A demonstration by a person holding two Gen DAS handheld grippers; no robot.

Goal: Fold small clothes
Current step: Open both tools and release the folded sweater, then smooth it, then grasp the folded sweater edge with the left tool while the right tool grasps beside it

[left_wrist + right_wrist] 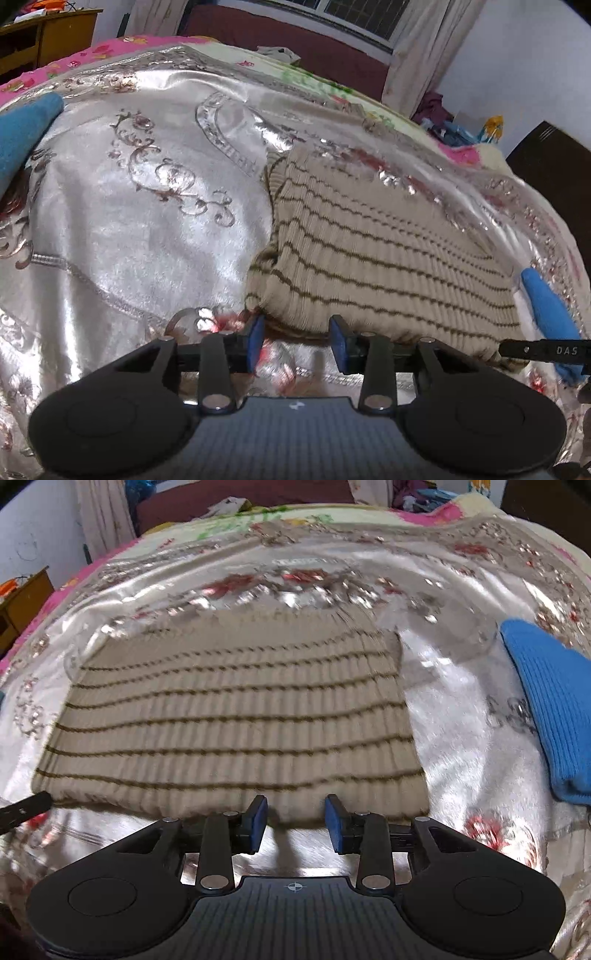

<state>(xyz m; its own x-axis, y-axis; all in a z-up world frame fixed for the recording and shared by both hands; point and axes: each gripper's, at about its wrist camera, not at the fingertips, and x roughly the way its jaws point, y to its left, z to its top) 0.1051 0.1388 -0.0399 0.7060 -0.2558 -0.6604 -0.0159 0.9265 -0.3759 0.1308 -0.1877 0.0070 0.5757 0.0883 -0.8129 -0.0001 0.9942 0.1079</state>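
A beige ribbed knit garment with thin brown stripes (376,251) lies folded flat on a shiny silver bedspread (129,229). My left gripper (297,341) is open and empty at the garment's near left corner. In the right wrist view the same garment (236,723) fills the middle, and my right gripper (295,821) is open and empty at its near edge, right of centre. The right gripper's blue finger (546,310) shows at the right of the left wrist view. The left gripper's black tip (26,806) shows at the left edge of the right wrist view.
A folded blue knit garment (550,709) lies on the bedspread to the right of the striped one. Another blue cloth (22,136) lies at the far left. A wooden cabinet (44,37) stands beyond the bed, with curtains and a window at the back.
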